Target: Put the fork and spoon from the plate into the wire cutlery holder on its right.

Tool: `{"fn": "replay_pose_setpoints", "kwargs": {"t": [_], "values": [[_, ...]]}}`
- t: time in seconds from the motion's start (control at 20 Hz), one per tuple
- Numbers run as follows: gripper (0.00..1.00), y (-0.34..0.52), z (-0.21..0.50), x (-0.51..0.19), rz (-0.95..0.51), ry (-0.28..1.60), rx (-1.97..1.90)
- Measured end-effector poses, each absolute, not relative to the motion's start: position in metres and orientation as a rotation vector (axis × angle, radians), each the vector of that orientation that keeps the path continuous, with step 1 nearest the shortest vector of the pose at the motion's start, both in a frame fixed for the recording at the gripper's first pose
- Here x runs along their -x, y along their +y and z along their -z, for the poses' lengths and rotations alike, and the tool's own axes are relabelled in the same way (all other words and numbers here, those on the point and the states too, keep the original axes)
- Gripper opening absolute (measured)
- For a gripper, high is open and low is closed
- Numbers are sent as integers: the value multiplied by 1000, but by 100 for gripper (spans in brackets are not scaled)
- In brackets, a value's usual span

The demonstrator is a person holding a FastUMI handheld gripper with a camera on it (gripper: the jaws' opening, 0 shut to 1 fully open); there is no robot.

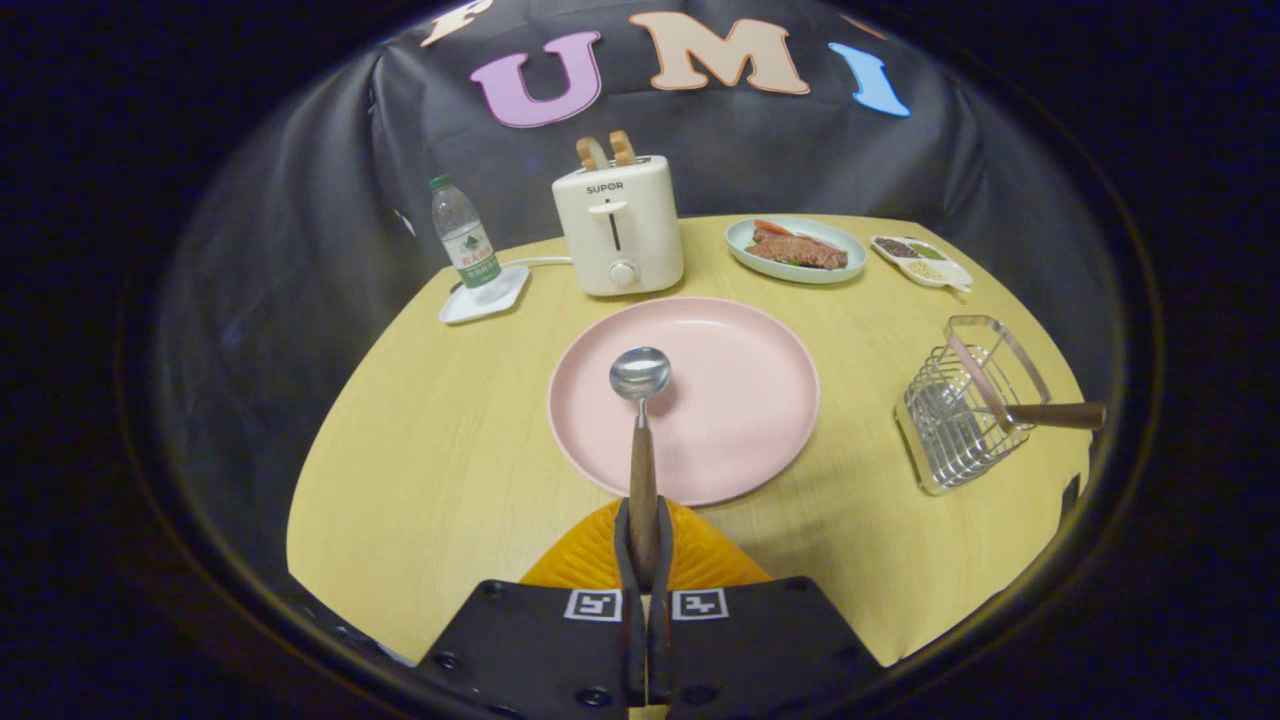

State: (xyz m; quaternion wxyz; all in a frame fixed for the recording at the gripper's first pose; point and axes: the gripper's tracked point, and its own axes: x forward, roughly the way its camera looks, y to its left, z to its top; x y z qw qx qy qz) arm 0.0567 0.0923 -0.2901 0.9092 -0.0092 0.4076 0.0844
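Observation:
A spoon [641, 400] with a wooden handle and a shiny bowl is held by my gripper [643, 545], whose fingers are shut on the handle's end. The spoon's bowl hangs over the pink plate [740, 400] just ahead of the fingers. To the right of the plate stands the wire cutlery holder [960, 410]. A wooden-handled utensil [1050, 414], likely the fork, leans in the holder with its handle sticking out to the right.
Beyond the plate stand a white toaster [617, 225] with bread in it, a water bottle [463, 240] on a white coaster, a dish of meat [797, 249] and a small sauce tray [921, 261]. An orange ribbed thing [700, 560] lies under the fingers on the round wooden table [430, 470].

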Motion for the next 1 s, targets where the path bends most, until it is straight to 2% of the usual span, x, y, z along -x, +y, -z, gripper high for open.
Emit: {"fn": "replay_pose_setpoints", "kwargs": {"t": [0.5, 0.75, 1.0], "values": [[4, 46, 209, -15, -309, 928, 141], [4, 28, 159, -9, -298, 967, 58], [4, -26, 112, -25, -197, 966, 63]]}}
